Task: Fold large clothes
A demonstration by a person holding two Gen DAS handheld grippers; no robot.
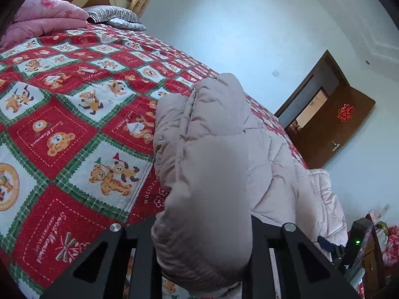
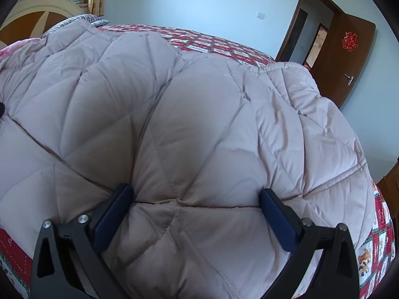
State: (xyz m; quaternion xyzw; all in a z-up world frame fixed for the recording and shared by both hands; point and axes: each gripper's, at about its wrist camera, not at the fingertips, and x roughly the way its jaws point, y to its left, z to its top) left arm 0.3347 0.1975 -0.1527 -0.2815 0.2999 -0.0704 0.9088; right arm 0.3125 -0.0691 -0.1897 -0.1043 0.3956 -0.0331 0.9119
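Observation:
A pale pink quilted padded garment (image 2: 199, 129) lies spread over the bed. In the left wrist view a bunched fold of it (image 1: 207, 174) rises between the jaws of my left gripper (image 1: 203, 244), which is shut on it; the fingertips are hidden by the fabric. My right gripper (image 2: 197, 199) is open, its blue pads (image 2: 117, 214) pressed into the garment with a puffed panel between them. The right gripper also shows small at the lower right of the left wrist view (image 1: 331, 246).
The bed carries a red, white and green bear-patterned cover (image 1: 74, 124). A pink duvet (image 1: 45, 17) and striped pillow (image 1: 112, 15) lie by the headboard. An open brown door (image 2: 349, 57) stands in the far wall. Furniture with clutter (image 1: 379, 244) stands beside the bed.

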